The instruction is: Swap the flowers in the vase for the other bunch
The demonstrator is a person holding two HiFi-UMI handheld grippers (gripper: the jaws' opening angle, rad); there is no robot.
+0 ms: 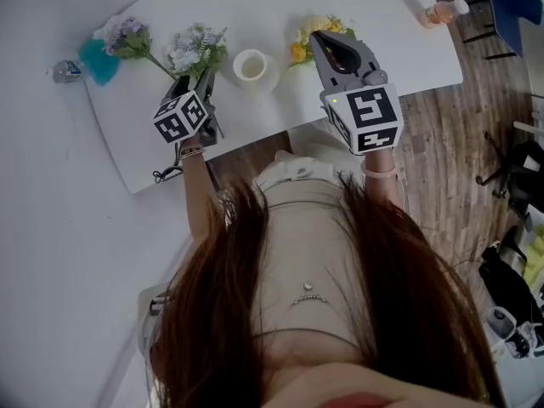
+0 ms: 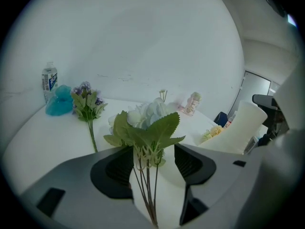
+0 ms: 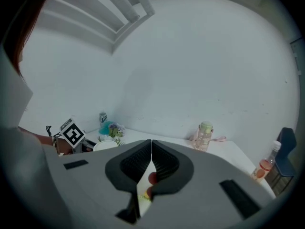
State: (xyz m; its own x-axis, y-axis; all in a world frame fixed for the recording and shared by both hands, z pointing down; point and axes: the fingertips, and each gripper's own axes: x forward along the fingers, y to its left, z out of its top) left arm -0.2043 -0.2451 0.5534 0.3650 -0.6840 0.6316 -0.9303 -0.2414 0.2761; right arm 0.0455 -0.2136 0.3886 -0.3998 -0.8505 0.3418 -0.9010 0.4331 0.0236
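Head view: looks steeply down past long hair onto a white table (image 1: 280, 7). Finds the vase (image 1: 255, 68), a white cylinder, upright near the table's near edge with its mouth up, between two bunches lying on the tabletop. Places the white bunch (image 1: 197, 48) just left of the vase, blooms pointing away from the person and stems running back into the left gripper (image 1: 195, 82). Places the yellow bunch (image 1: 314, 39) just right of the vase, partly under the tip of the right gripper (image 1: 321, 41). Puts a purple bunch (image 1: 127, 39) farther left, beside a teal object (image 1: 98, 62) and a small water bottle (image 1: 66, 71) at the table's left end. Left gripper view: shows the left gripper (image 2: 153, 159) released, with jaws set well apart and the thin green stems of the white bunch (image 2: 147, 120) standing between the pads, close to the left one and clear of the right one, so not pinched. Right gripper view: shows the right gripper (image 3: 151, 149) clenched, tips meeting along one line with nothing caught there, and glimpses yellow and reddish bits through the slot lower down (too little to name).
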